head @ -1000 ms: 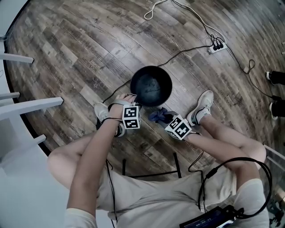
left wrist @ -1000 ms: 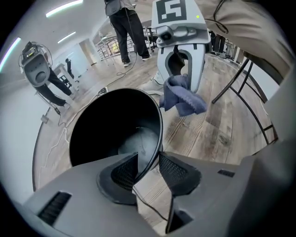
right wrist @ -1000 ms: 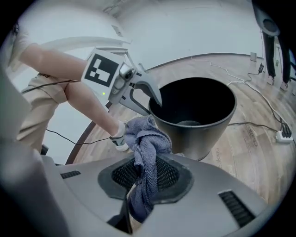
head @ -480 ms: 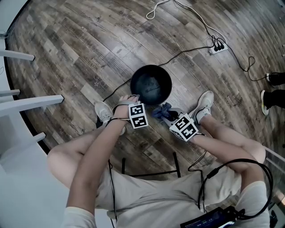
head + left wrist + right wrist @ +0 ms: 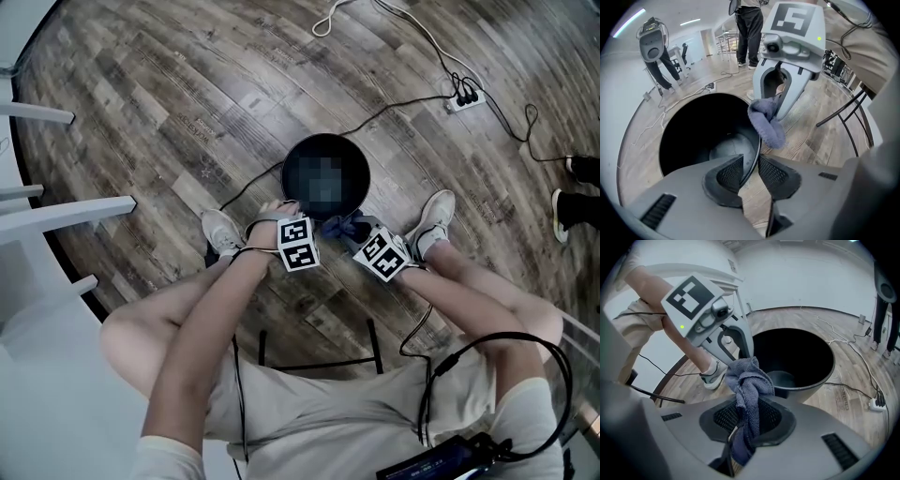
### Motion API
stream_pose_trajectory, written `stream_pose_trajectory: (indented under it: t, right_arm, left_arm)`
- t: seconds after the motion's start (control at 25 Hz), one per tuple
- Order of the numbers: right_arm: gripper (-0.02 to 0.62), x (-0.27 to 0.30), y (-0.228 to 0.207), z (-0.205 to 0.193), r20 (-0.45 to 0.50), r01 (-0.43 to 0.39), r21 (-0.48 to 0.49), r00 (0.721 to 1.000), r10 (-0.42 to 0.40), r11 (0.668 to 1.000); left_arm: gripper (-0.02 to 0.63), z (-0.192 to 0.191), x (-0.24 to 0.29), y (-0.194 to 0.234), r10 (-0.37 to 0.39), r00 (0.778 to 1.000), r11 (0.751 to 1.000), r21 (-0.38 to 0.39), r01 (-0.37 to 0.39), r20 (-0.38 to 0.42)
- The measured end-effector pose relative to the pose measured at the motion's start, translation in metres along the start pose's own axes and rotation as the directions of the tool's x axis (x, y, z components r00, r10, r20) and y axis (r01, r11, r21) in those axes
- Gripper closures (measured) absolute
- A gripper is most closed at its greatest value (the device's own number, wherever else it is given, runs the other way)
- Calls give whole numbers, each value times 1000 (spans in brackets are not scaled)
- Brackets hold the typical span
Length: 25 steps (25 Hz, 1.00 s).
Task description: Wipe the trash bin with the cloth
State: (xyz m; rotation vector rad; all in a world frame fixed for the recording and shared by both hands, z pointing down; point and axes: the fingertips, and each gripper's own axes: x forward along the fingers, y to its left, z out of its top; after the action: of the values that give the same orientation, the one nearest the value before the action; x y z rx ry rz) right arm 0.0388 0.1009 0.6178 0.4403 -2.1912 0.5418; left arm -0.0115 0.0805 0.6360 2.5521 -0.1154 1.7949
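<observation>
The black round trash bin [image 5: 287,178] stands on the wood floor between the person's feet. My left gripper [image 5: 287,212] points steeply down at its near rim. In the left gripper view the thin rim [image 5: 753,159] runs between the two pads; the left gripper [image 5: 750,171] has just been closing on it, with a slit still showing beside the rim. My right gripper [image 5: 747,420] is shut on a crumpled blue-grey cloth [image 5: 749,380]. The cloth [image 5: 339,225] hangs against the bin's near outer edge, right of the left gripper. From the left gripper view the cloth [image 5: 767,124] touches the rim.
Black cables and a white power strip [image 5: 463,97] lie on the floor behind the bin. White furniture legs [image 5: 66,211] stand at the left. The person's shoes [image 5: 221,232] flank the bin, and a black stool frame [image 5: 314,361] sits under the knees.
Both grippers have shifted right and up towards the bin. The right one has carried the cloth from the floor side up to the rim. The left gripper's cube has rolled.
</observation>
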Motion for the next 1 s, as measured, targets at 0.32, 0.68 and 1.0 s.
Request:
stream_pose_trajectory:
  t: [0.32,0.68,1.0]
  right_arm:
    - [517,36,-12,-17,-48,20,44,999,-18,999]
    - [517,88,-25,-52,-124,46,121,992,-31,992]
    - [517,134,-35,-78,-149,121,166,984,-96,979]
  left_arm:
    - [508,4,-6,-1,-37,997,999,32,34,73]
    - [514,7,-9,0,-62,992,998,40,58,109]
    - [515,6,-9,0,-55,992,998,46,50,115]
